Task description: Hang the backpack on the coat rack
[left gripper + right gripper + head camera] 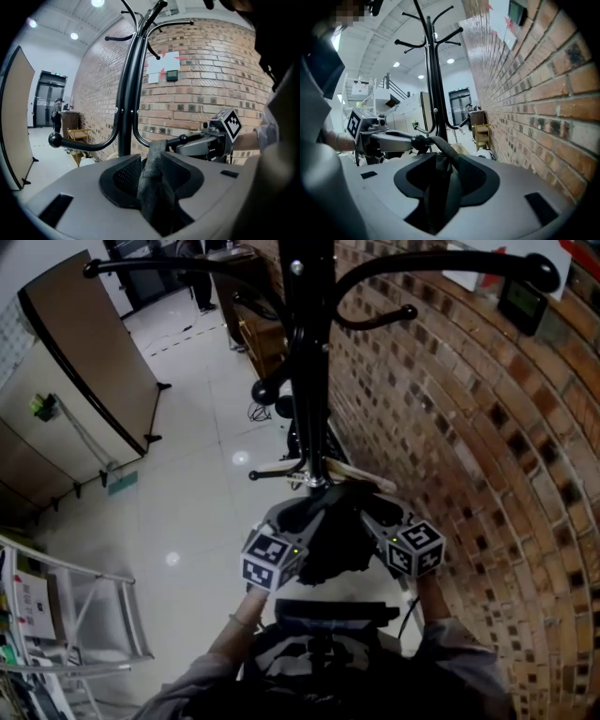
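Over the coat rack's (432, 84) low hook (417, 140), the backpack strap (443, 144) looks shallow — our left claw (152, 171) and right claw (445, 180) gape apart around it, so it could slip off.

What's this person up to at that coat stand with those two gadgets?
A person, with a gripper in each hand, is hanging a dark backpack on the coat rack. Its strap runs between the jaws of the left gripper and the right gripper and looks looped over a low hook. Both sets of jaws stand apart, so neither seems to pinch the strap.
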The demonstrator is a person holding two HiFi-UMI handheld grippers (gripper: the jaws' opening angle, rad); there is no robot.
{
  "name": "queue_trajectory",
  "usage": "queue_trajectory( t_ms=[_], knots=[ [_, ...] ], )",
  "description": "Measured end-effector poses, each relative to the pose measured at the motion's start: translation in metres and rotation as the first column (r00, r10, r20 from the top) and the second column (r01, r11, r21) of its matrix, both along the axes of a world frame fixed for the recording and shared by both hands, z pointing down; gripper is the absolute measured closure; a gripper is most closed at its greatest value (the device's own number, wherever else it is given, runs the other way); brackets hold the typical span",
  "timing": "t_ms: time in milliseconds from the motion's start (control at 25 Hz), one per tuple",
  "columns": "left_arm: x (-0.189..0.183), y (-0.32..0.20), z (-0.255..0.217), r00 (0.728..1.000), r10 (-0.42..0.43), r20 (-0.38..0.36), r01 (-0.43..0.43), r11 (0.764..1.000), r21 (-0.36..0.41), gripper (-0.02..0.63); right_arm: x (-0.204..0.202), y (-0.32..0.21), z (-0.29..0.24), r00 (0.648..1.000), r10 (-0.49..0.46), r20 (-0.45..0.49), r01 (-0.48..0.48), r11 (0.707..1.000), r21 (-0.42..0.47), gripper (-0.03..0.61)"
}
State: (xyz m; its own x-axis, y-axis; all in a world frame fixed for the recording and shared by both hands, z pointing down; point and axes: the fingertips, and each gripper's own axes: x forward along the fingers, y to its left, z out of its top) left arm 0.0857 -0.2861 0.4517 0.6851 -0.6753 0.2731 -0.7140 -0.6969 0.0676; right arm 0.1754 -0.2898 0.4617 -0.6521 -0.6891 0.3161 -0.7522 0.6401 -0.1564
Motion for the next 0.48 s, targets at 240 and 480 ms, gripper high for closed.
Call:
queue_trajectory(
  t_ms=[240, 480],
  knots=[
    [-0.009, 0.015, -0.002, 0.998, 0.055, -0.023, -0.055, 0.998, 0.013, 0.563, 0.007, 0.025, 0.001, 0.98, 0.183, 0.079, -0.183, 0.983, -0.01, 0.487],
    [-0.026, 0.036, 0.004, 0.992, 0.122, -0.026, -0.122, 0.992, -0.008, 0.581, -0.01, 0.06, 0.003, 0.94, 0.313, 0.133, -0.312, 0.95, -0.03, 0.551]
  ],
)
